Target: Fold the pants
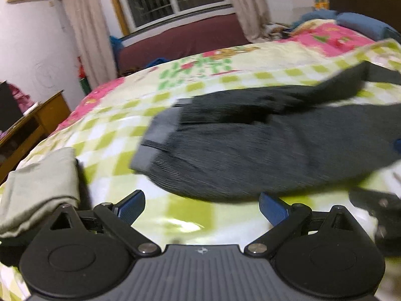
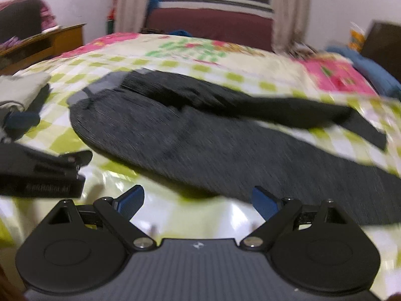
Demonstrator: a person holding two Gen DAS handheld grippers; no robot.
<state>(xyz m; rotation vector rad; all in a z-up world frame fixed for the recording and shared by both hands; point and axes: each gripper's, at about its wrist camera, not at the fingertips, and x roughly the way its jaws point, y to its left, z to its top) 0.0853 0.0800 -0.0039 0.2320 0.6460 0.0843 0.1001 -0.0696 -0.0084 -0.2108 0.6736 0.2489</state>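
Right wrist: pants (image 2: 200, 135) beyond parted fingers (image 2: 263, 202)

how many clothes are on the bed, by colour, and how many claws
dark grey pants: 1
pale green-grey folded garment: 1
left claw, open and empty: 1
right claw, open and empty: 1
total: 4 (2 garments, 2 claws), all over the checked bedspread

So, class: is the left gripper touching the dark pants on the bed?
Apart. In the left wrist view, the left gripper is open, and a strip of checked bedcover shows between its blue fingertips and the near edge of the pants.
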